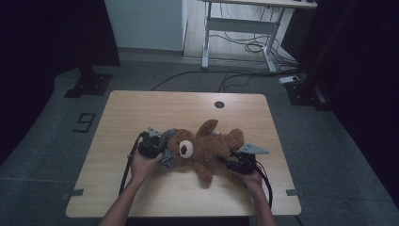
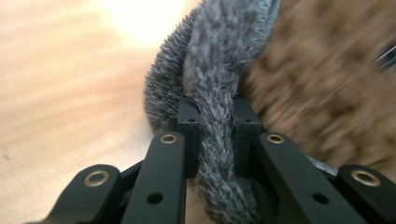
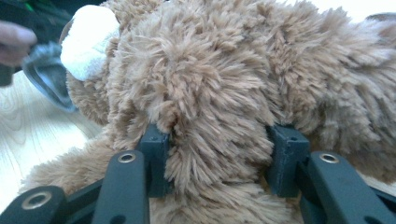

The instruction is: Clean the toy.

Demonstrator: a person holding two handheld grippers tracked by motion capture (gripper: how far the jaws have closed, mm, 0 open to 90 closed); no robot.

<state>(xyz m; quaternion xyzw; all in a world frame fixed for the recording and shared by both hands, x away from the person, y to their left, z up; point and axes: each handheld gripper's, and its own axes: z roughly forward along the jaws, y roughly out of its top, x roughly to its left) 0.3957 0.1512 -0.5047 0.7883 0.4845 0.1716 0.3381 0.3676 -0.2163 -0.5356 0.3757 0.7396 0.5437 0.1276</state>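
A brown teddy bear (image 1: 207, 148) lies on its back in the middle of the wooden table (image 1: 141, 108), its white muzzle (image 1: 186, 149) turned up. A grey furry cloth (image 1: 167, 157) rests against the bear's head. My left gripper (image 1: 162, 148) is shut on this cloth; in the left gripper view the grey fur (image 2: 219, 56) is pinched between the jaws (image 2: 217, 114), beside the bear's brown plush (image 2: 317, 84). My right gripper (image 1: 227, 161) is shut on the bear's lower body, its pads sunk into the plush (image 3: 224, 70) on both sides (image 3: 219, 149).
A round cable hole (image 1: 219, 104) sits near the table's far edge. Behind the table stand a white desk frame (image 1: 240, 28) with cables on the floor, and black stand bases at the left (image 1: 87, 84) and right (image 1: 301, 89).
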